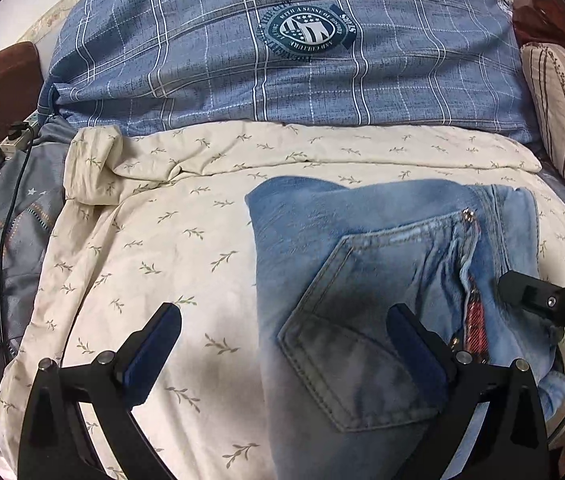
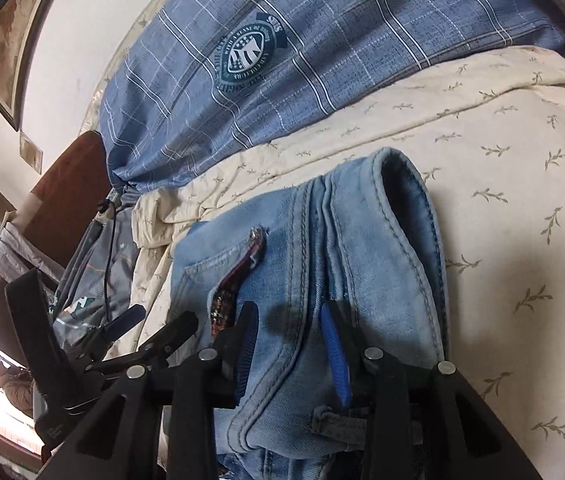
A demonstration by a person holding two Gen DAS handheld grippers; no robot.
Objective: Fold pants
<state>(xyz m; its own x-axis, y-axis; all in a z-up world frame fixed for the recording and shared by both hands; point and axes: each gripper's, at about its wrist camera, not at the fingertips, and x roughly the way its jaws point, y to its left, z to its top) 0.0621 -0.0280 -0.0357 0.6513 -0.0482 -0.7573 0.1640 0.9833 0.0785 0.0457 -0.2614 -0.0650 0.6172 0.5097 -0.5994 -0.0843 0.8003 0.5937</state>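
Left wrist view: my left claw (image 1: 282,340) hangs spread wide over the folded jeans (image 1: 382,280), its left pad above bare cream quilt (image 1: 142,240), its right pad above the back pocket (image 1: 346,344); nothing is clasped.
Right wrist view: my right claw (image 2: 290,348) straddles a thick ridge of seam and waistband on the jeans (image 2: 342,240), the jaws part-way apart; whether the blue pads press the denim I cannot tell.
Where the jeans lie: bundled on the quilt, in front of the blue plaid bedding (image 1: 282,72), the stitched hem edge (image 2: 410,216) curling up on the right.
Risk: I judge the bundle could spring loose if my right claw lifts with denim snagged on a pad; the raised hem looks ready to flop open.
Second risk: both claws sit close, so a careless swing could knock one against the other.
Edges: the quilt's rolled border (image 1: 94,160) lies well left; a striped pillow (image 1: 562,120) crowds the far right.
Open room: bare quilt left of the jeans and ahead of them gives me space to move.
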